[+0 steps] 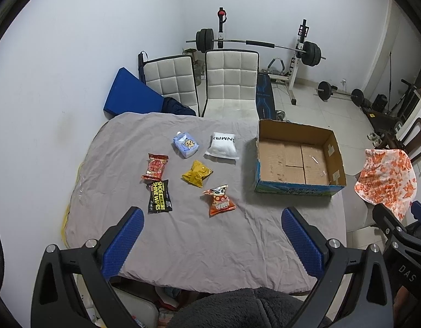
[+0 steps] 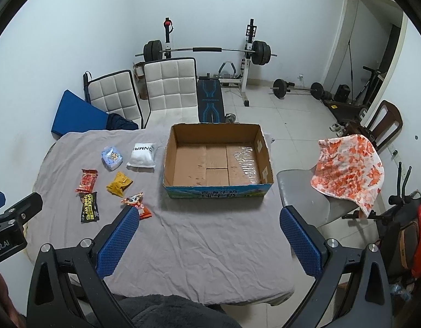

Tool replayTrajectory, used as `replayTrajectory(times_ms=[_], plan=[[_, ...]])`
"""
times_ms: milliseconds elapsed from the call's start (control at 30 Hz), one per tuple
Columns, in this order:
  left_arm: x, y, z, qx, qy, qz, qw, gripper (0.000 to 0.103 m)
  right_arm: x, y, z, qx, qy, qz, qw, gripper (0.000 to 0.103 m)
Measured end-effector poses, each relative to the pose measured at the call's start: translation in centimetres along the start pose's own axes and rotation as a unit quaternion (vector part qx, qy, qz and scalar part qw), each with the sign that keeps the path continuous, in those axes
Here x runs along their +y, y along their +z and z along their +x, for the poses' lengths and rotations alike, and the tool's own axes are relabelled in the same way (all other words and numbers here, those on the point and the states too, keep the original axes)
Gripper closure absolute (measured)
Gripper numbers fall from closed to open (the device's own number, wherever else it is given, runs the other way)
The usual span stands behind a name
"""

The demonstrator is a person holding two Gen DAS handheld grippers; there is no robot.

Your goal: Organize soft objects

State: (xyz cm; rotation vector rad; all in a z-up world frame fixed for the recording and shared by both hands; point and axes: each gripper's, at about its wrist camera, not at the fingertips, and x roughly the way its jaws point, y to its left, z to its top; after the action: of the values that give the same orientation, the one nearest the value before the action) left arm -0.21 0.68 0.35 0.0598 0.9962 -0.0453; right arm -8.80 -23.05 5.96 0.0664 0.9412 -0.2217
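Note:
Several soft packets lie on the grey-clothed table (image 1: 183,235): a red snack pack (image 1: 155,166), a black shoe-wipes pack (image 1: 159,196), a yellow packet (image 1: 196,175), an orange snack bag (image 1: 219,201), a light blue tissue pack (image 1: 186,144) and a white pouch (image 1: 222,145). An empty open cardboard box (image 1: 295,161) stands to their right; it also shows in the right wrist view (image 2: 218,161). My left gripper (image 1: 212,242) is open and empty, above the table's near edge. My right gripper (image 2: 209,242) is open and empty, in front of the box.
Two white padded chairs (image 1: 205,82) stand behind the table, with a blue mat (image 1: 131,95) against the wall. A barbell rack (image 1: 254,45) is at the back. A grey chair (image 2: 314,191) with an orange-patterned cloth (image 2: 347,169) stands right of the table.

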Motion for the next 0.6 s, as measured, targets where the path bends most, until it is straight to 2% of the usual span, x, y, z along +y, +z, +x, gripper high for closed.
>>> replayTrajectory(times_ms=[600], plan=[[0.00,0.00,0.02,0.001,-0.002,-0.001,1.0000,0.000,-0.01,0.25,0.19,-0.007,-0.005,0.000,1.000,0.000]])
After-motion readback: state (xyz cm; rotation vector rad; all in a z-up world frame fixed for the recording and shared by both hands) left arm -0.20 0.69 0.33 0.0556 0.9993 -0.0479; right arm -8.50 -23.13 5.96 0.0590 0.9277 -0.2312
